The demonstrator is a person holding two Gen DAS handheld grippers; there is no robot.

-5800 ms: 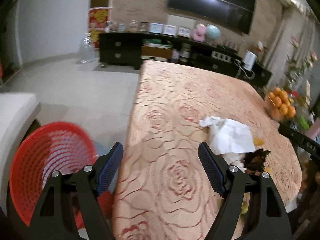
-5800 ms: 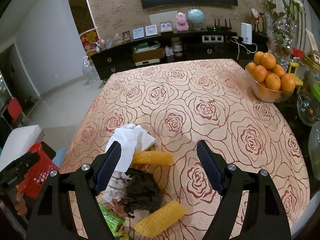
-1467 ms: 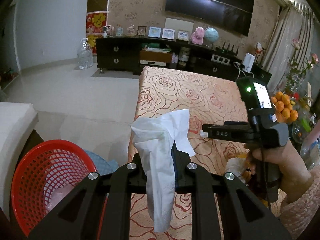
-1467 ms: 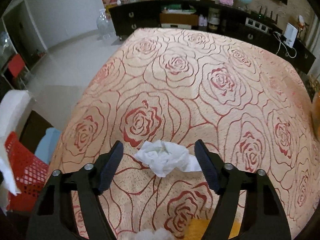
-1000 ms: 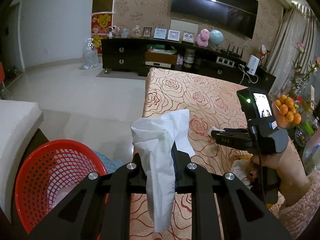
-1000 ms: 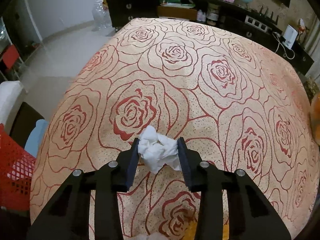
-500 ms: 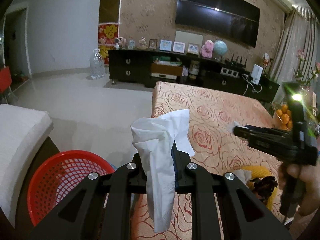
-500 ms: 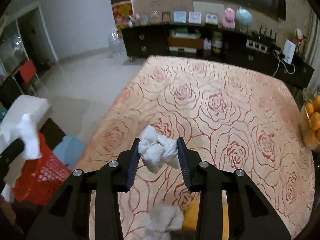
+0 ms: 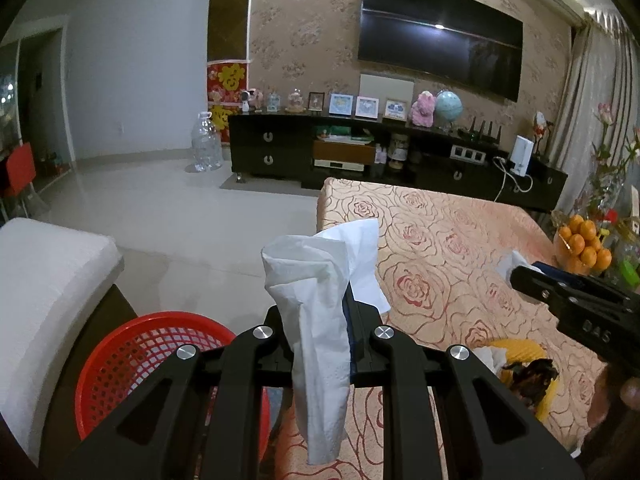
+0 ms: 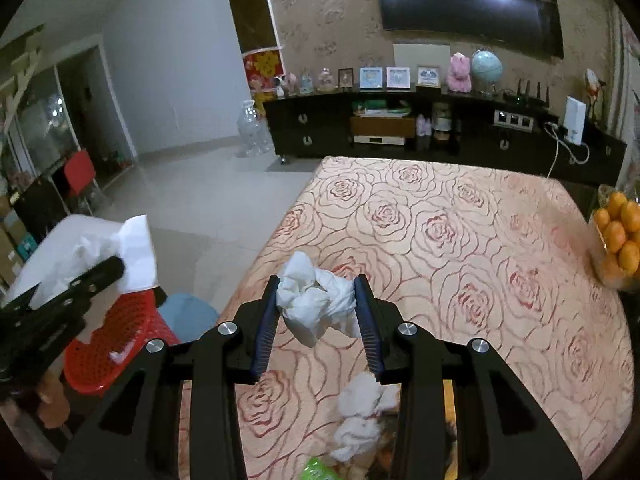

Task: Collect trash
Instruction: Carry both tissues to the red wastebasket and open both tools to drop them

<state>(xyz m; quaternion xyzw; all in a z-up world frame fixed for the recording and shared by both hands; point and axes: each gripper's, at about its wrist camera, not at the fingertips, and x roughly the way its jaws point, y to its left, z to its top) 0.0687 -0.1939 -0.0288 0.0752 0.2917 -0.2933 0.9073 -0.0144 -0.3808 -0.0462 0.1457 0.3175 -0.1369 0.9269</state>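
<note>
1. My left gripper (image 9: 347,312) has its fingers pinched tight on a long white tissue (image 9: 320,320), which sticks up above the fingertips and hangs down below them.
2. Down to the left of it in the left wrist view I see the red basket (image 9: 132,360) on the floor, beside the white cushion (image 9: 44,280) and off the table's edge.
3. My right gripper (image 10: 316,308) holds a crumpled white tissue ball (image 10: 316,304), narrow fingers pressing it on both sides, clear above the rose-patterned tablecloth (image 10: 460,240).
4. From the right wrist view, the left gripper shows at the far left with its tissue above the red basket, which already has a white scrap inside.
5. More trash lies on the table below my right gripper: white tissue wads (image 10: 360,412), a green wrapper (image 10: 316,470) and something yellow, partly hidden by the fingers.
6. In the left wrist view the same pile shows as a yellow piece (image 9: 520,356) with a dark scrap (image 9: 530,380) on it.
7. A bowl of oranges (image 10: 618,236) sits at the table's right edge, well apart from the trash.
</note>
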